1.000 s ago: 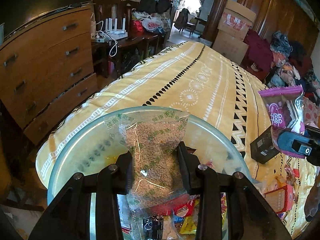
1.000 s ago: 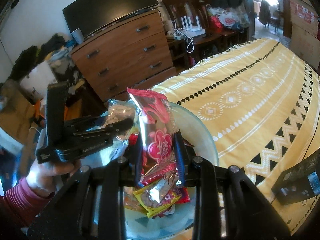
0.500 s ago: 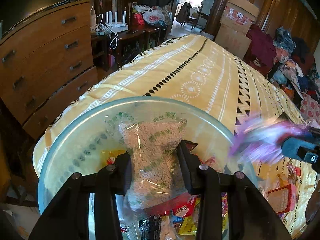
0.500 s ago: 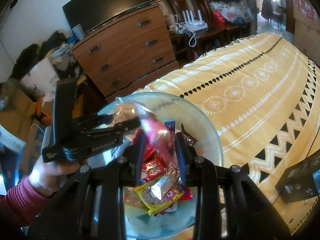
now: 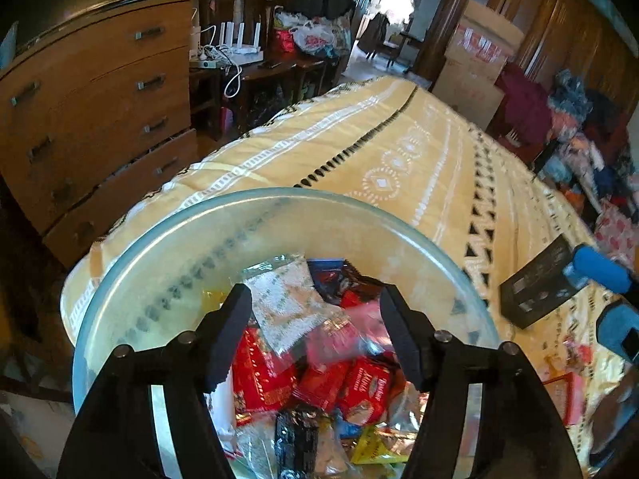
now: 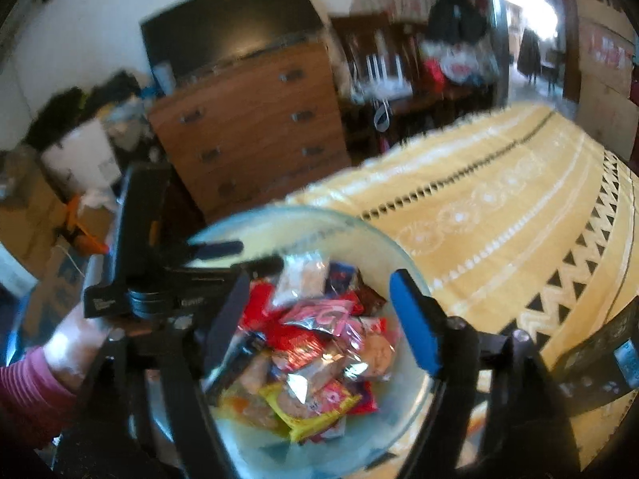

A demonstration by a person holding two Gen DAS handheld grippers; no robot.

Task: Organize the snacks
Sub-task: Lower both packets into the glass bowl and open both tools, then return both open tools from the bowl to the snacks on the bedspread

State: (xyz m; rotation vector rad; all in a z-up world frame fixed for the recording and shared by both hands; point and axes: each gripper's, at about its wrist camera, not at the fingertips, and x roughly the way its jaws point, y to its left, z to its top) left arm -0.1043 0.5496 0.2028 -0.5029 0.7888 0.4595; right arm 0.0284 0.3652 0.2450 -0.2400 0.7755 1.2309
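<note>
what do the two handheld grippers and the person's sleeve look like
The left gripper is all black: two flat angular fingers on linkage bars with silver rivets. The right gripper has the same black frame and rivets, but one finger wears a bright blue pad. The sleeve is pink with fine ribbed stripes.

Room was pretty cluttered. A wooden chest of drawers (image 5: 96, 107) with metal handles stood along a white wall (image 6: 80, 40), with a flat black TV (image 6: 231, 28) sitting on top. Next to it was a dark wooden desk (image 5: 275, 70) holding a white router (image 5: 243, 46) and tangled cables, with a dark chair behind. Daylight poured in through an open doorway (image 5: 399, 20) at the back. Cardboard boxes (image 5: 475, 72) were stacked by dark wood panelling, and piles of clothes (image 5: 579, 127) filled the right side. A yellow patterned bedspread (image 5: 399, 159) covered the bed.
</note>
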